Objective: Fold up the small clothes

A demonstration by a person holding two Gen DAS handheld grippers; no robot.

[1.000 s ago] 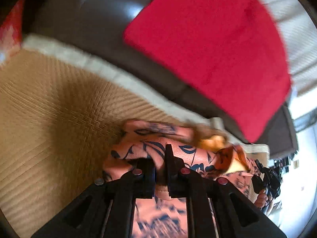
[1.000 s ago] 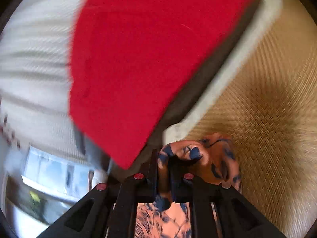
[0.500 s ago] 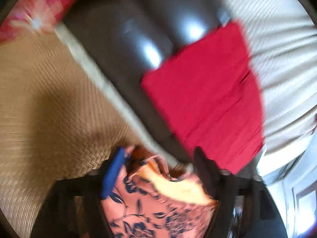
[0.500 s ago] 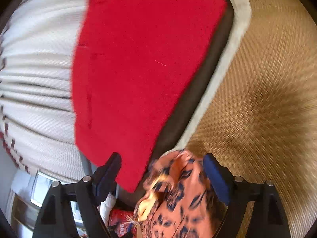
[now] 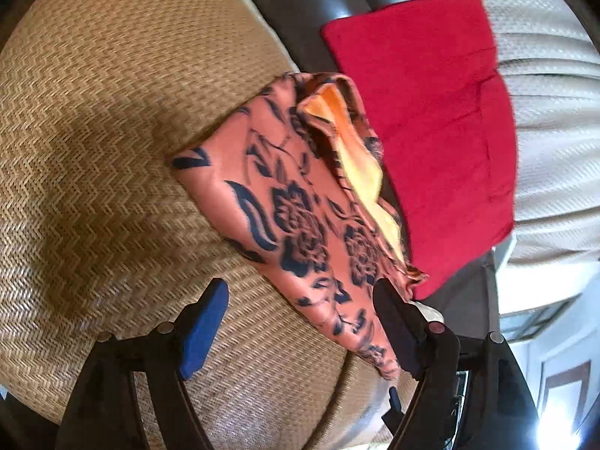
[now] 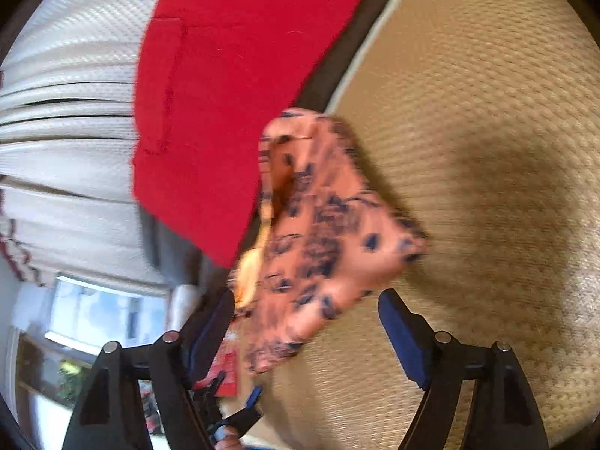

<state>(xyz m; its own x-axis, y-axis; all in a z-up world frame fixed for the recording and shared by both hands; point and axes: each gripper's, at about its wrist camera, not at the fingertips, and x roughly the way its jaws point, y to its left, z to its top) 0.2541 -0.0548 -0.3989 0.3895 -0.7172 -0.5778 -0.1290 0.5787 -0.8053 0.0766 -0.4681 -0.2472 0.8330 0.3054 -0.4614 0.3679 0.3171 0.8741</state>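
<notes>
A small orange garment with a dark blue flower print (image 5: 300, 202) lies folded on the woven straw mat (image 5: 93, 150), its yellow lining showing along one edge. My left gripper (image 5: 300, 318) is open just short of the garment's near end; the cloth passes by the right finger and no pad presses on it. In the right wrist view the same garment (image 6: 330, 225) is blurred. My right gripper (image 6: 307, 326) is wide, its jaws closing, with the garment's lower end between the fingers but untouched.
A folded red cloth (image 5: 423, 112) lies on a dark brown cushion (image 5: 300, 11) beside the mat, close to the garment. White ribbed fabric (image 5: 543, 93) hangs behind it. The mat stretches bare to the left in the left wrist view and to the right (image 6: 487, 150) in the right wrist view.
Both grippers were shut on the orange garment a second ago; both have opened, let it go and drawn back. The garment now rests folded on the mat.
</notes>
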